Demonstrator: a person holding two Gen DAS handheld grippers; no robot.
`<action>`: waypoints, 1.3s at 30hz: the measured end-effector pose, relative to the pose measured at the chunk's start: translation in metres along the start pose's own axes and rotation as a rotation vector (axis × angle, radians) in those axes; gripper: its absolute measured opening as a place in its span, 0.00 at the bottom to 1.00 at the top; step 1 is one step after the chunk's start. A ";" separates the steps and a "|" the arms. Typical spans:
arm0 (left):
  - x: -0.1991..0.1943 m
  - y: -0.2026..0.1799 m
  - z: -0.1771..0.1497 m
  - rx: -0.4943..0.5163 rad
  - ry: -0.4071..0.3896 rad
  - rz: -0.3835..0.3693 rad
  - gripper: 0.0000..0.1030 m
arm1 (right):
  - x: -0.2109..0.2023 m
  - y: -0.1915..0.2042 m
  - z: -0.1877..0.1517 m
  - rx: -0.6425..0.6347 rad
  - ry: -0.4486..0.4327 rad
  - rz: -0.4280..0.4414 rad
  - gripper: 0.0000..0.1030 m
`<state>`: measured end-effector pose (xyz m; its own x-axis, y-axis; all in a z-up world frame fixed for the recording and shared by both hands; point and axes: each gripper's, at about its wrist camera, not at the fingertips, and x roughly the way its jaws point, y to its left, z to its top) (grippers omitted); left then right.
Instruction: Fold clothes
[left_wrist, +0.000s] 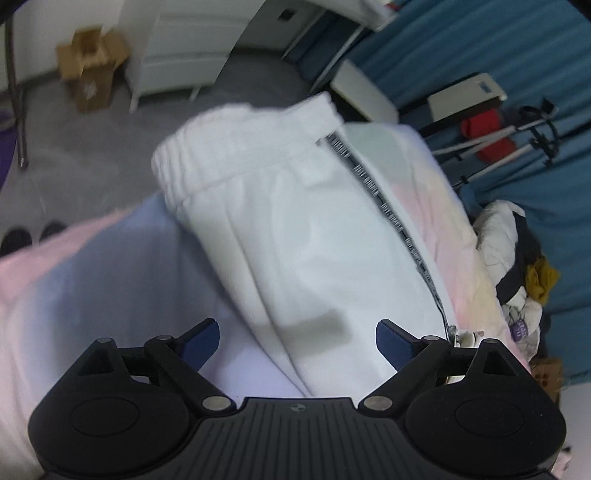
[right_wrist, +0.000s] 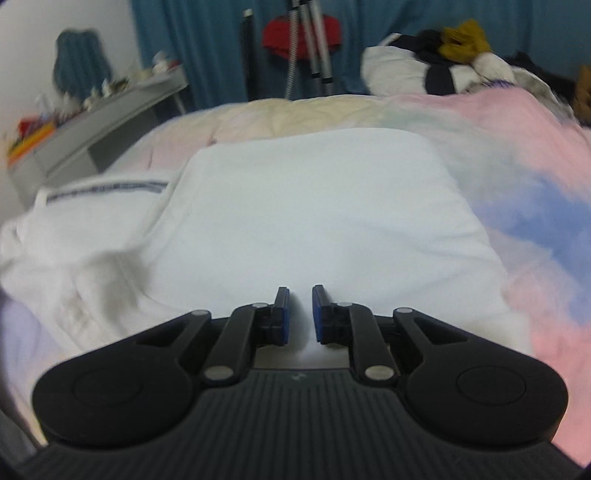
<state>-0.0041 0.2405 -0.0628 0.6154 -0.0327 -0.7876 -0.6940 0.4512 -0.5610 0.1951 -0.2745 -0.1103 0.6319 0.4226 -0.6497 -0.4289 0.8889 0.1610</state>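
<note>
White trousers (left_wrist: 295, 229) with an elastic waistband (left_wrist: 207, 158) and a dark striped side trim (left_wrist: 391, 214) lie folded on a pastel bedspread (left_wrist: 92, 280). My left gripper (left_wrist: 297, 341) hovers over the lower part of the trousers, open wide, with nothing between its blue pads (left_wrist: 393, 341). In the right wrist view the folded trousers (right_wrist: 314, 206) fill the middle, with the striped trim (right_wrist: 107, 188) at the left. My right gripper (right_wrist: 299, 314) is at their near edge, its jaws almost together with a ridge of white cloth pinched between the pads (right_wrist: 317, 310).
A pile of mixed clothes (right_wrist: 443, 62) lies at the far end of the bed (right_wrist: 517, 147). Blue curtains (left_wrist: 480, 44), a tripod (left_wrist: 517, 140), a grey shelf (right_wrist: 96, 122), a cardboard box (left_wrist: 90, 70) and white furniture (left_wrist: 192, 48) stand around the bed. Shoes (left_wrist: 33, 236) are on the grey floor.
</note>
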 end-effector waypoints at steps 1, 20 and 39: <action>0.003 0.005 0.000 -0.026 0.016 -0.020 0.91 | 0.002 0.001 0.002 -0.012 0.001 0.001 0.15; 0.033 0.031 0.021 -0.244 -0.114 -0.091 0.87 | 0.016 0.005 0.005 0.008 -0.032 0.036 0.15; 0.011 -0.018 0.018 0.048 -0.368 -0.048 0.16 | -0.015 0.002 -0.013 0.098 -0.030 -0.061 0.17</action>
<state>0.0215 0.2483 -0.0567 0.7458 0.2643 -0.6115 -0.6484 0.4988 -0.5752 0.1756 -0.2812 -0.1098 0.6742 0.3714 -0.6384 -0.3248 0.9254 0.1953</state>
